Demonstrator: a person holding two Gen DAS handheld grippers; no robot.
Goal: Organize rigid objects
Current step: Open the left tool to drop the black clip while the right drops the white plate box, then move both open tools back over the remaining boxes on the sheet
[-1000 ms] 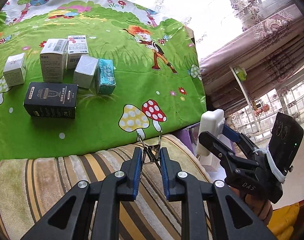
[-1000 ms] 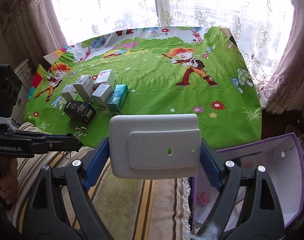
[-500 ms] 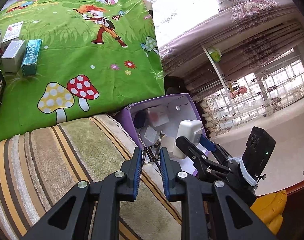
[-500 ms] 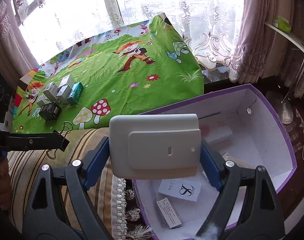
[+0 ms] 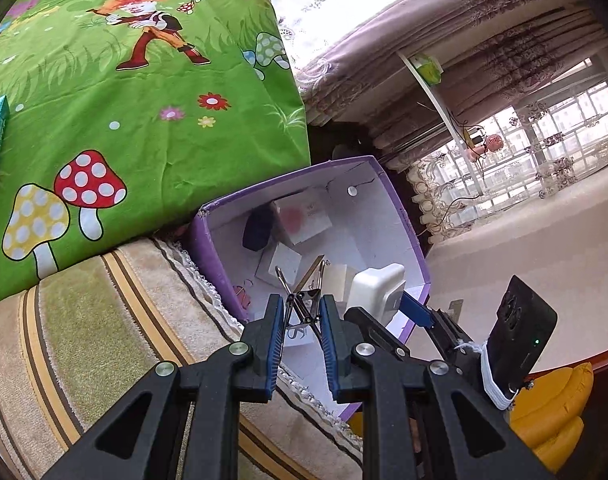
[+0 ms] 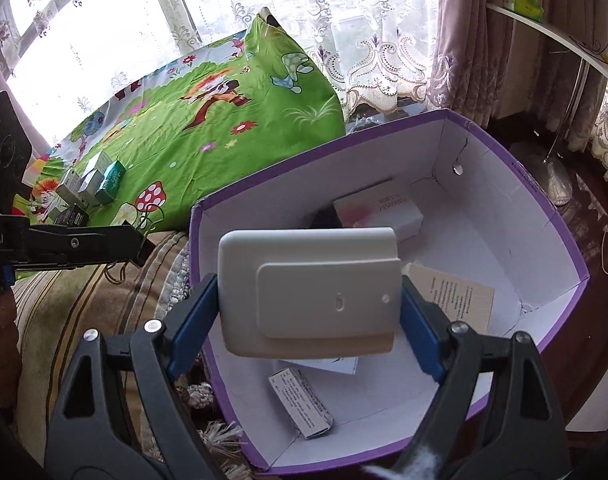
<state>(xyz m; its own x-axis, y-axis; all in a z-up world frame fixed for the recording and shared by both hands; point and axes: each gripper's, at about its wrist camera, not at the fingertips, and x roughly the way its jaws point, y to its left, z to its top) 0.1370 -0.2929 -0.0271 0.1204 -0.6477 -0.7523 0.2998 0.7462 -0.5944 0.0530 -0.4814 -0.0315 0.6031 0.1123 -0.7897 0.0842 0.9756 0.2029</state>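
A: What do the right jaws hold?

B: The right gripper has its jaws spread wide around a white case, with one blue pad pressed on each short side. The case sits level, above the open purple box.

A: And the left one?

B: The left gripper has its jaws narrow, closed on a binder clip. The wire handles of the clip stick out forward past the pads. In the left view the clip is also over the box, near the box's closer wall, and the white case is just to the right of these jaws.

A: What lies in the box under the jaws?

B: Below the right jaws there is a small carton with printed text, lying flat on the box floor. To the right of them a beige leaflet leans on the floor. Further ahead of the jaws, by the far wall, a white carton with a pink mark lies, and a dark thing is beside it; I cannot tell what this is.

A: And outside the box?

B: To the left of the jaws is a striped cover. Beyond it a green cartoon cloth covers the surface. Far left on this cloth stands a group of small boxes, well apart from both grippers.
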